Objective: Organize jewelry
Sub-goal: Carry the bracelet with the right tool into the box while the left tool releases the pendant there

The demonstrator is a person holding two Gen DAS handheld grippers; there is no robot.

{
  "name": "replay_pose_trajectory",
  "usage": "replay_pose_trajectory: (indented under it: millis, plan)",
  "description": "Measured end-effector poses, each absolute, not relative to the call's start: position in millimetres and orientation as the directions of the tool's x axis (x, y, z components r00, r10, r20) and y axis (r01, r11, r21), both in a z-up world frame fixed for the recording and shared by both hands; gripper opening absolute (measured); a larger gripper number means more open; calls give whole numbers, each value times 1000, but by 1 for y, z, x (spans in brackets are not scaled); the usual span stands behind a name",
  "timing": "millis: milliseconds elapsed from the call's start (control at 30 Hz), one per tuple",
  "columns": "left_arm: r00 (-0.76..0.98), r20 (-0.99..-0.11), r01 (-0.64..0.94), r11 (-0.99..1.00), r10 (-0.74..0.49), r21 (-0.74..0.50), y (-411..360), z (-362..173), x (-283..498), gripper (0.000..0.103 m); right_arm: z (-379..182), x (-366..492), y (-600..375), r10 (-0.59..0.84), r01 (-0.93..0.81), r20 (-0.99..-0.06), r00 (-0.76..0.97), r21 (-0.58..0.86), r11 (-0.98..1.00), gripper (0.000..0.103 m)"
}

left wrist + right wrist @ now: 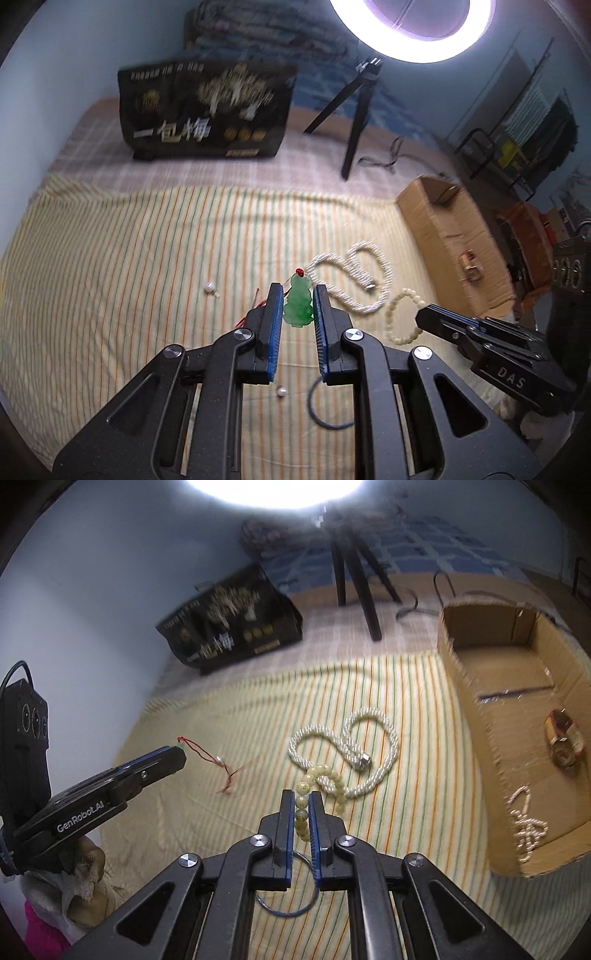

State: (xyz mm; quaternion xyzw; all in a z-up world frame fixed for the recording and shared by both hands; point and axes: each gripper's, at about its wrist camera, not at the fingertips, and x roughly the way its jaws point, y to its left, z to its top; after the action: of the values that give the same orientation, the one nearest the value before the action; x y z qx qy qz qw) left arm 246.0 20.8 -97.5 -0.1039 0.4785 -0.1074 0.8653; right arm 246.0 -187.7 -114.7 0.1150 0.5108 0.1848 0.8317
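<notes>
My left gripper (298, 293) is shut on a green jade pendant (299, 304) with a red cord, held above the striped cloth; it shows from the side in the right wrist view (177, 755), the red cord (207, 757) trailing down. My right gripper (302, 801) is shut on a cream bead bracelet (325, 779), whose loop hangs forward; in the left wrist view the bracelet (397, 314) hangs from the right gripper (424, 317). A white braided pearl necklace (351, 746) lies on the cloth just beyond, also in the left wrist view (365, 280).
An open cardboard box (461, 686) at the right holds a small bottle (563, 738) and a silver chain (528, 827). A black bag (207, 110) and a tripod (354, 107) stand at the back. Loose pearls (209, 287) and a blue ring (286, 904) lie on the cloth.
</notes>
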Motion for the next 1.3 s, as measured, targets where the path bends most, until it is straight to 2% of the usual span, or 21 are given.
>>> replay_pose_trajectory:
  millis: [267,567,967,1300]
  plan:
    - [568,-740,150,930,-360,-337,1,-56,240,15,-74,236,-224,422,-174,-752,506,390,904,5]
    - [578,-702,237,909,-416,-344,-41,-31,243,15,-50,232,-285,376,-99,-715,590,398,912,5]
    - [552,-686,333,880,-473,-339,-116,-20,273,15,-58,230,-354,286,-4,-741,607,357,934,5]
    - [524,-690,403,859,-498,-314,-181,-21,304,15,-79,232,-384,275,32,-771,574,357,934,5]
